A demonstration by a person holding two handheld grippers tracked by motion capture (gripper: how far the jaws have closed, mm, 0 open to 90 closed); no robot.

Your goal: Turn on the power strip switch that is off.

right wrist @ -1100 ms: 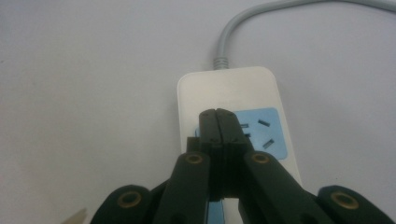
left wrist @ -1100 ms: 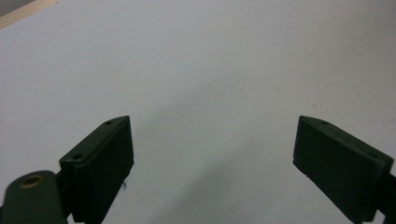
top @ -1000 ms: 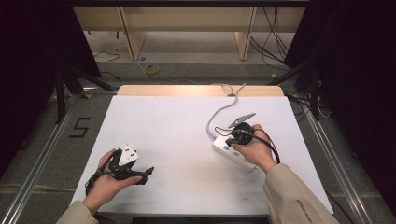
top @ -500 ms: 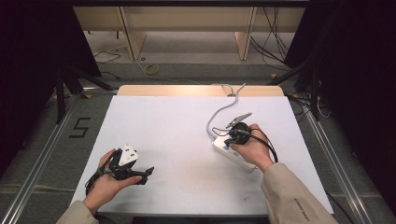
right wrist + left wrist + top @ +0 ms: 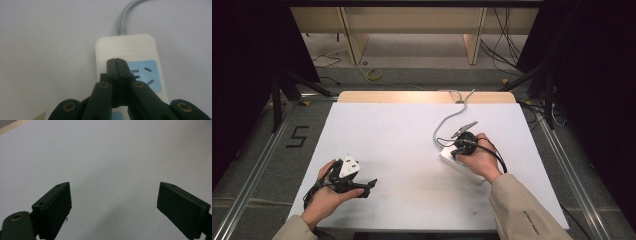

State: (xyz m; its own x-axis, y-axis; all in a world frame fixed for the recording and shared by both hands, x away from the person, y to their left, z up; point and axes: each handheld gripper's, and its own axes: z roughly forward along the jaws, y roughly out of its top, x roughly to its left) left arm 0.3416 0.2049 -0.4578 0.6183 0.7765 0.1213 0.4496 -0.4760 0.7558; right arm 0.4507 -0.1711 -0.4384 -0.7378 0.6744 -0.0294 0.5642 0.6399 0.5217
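Note:
A white power strip point(image 5: 130, 45) with a blue socket panel point(image 5: 147, 75) lies on the white table point(image 5: 412, 130), right of the middle. Its grey cable point(image 5: 447, 122) runs toward the far edge. My right gripper point(image 5: 116, 61) is shut with nothing between the jaws, and its tips rest over the strip's top beside the blue panel. In the high view, the right hand and gripper point(image 5: 458, 149) cover most of the strip point(image 5: 446, 155). My left gripper point(image 5: 113, 192) is open and empty above bare table. It is held near the front left point(image 5: 368, 186) and carries a white block on top.
The table's wooden far edge point(image 5: 422, 96) borders a floor with cables and a shelf frame. Dark curtains stand on both sides. A "5" mark point(image 5: 297, 136) is on the floor left of the table.
The right hand has edged very slightly left over the power strip. The left hand has stayed put.

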